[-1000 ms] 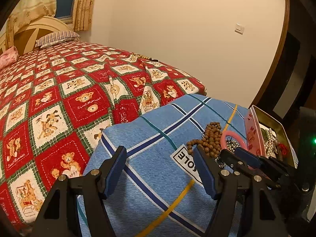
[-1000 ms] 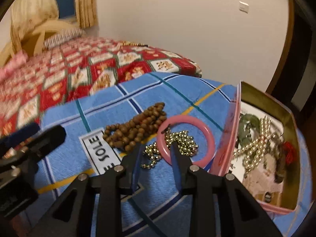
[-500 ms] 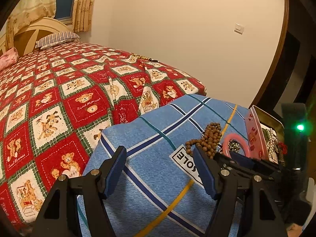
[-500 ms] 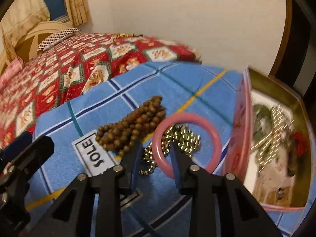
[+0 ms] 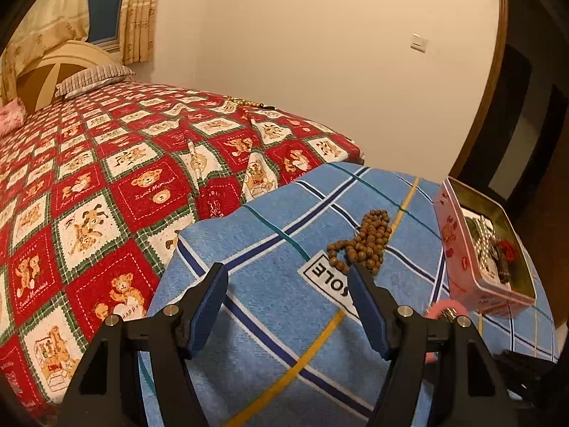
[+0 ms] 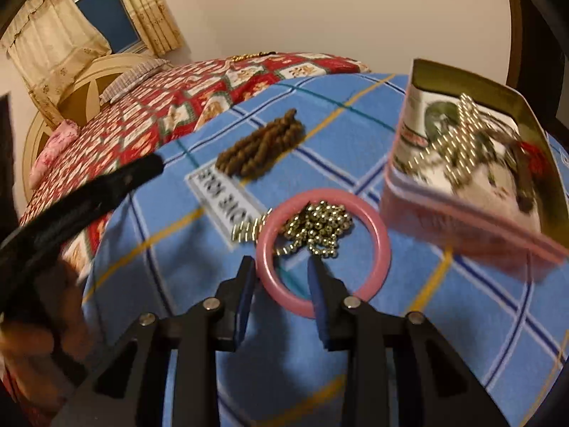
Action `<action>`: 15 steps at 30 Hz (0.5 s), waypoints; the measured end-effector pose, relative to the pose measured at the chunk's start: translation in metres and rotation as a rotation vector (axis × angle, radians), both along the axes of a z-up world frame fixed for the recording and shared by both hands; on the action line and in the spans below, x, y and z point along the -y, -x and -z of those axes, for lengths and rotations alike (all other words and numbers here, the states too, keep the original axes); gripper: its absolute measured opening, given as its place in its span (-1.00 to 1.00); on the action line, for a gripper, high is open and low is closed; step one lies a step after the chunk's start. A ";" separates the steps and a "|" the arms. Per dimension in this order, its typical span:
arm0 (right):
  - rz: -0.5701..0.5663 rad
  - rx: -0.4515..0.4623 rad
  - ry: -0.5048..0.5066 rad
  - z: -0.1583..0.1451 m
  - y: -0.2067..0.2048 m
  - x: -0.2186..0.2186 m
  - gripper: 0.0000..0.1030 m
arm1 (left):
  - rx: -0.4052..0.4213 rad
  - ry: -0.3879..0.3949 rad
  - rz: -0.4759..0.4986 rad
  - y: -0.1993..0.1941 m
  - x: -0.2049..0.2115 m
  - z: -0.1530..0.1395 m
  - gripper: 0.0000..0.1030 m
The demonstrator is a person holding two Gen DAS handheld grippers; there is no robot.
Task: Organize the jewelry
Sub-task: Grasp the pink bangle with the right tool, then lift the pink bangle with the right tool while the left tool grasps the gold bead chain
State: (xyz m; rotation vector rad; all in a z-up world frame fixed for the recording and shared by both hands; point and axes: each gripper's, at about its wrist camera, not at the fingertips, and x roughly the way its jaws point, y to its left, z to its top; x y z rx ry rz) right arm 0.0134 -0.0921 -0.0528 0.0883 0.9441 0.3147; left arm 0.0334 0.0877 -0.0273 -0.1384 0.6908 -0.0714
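Observation:
My right gripper is shut on a pink bangle, whose near-left rim runs slantwise between the fingers. A gold bead chain lies inside the bangle and trails out to its left. Both stay sharp while the background blurs. A brown wooden bead string lies farther back on the blue checked cloth. The open pink tin at the right holds several pieces of jewelry. My left gripper hovers open over the cloth with nothing between its fingers. The bead string lies just beyond its right fingertip, and the bangle peeks out behind that finger.
The blue cloth covers a raised surface at the foot of a bed with a red teddy-bear quilt. A beaded string lies on the bed's far edge. The tin stands near the cloth's right edge. A hand holds the left gripper.
The right gripper moved toward the near right and rolled. The bangle and gold chain came with it, away from the brown beads. The left gripper stayed still.

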 end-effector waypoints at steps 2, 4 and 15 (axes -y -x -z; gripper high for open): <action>-0.011 -0.005 0.003 0.000 0.012 0.003 -0.34 | -0.006 -0.007 0.006 0.002 0.002 0.001 0.35; -0.017 -0.013 0.015 -0.001 0.023 0.005 -0.34 | -0.004 -0.017 0.010 0.004 0.004 0.000 0.35; 0.092 0.061 0.024 -0.014 0.050 0.046 -0.03 | 0.016 -0.095 0.112 0.017 0.037 -0.003 0.35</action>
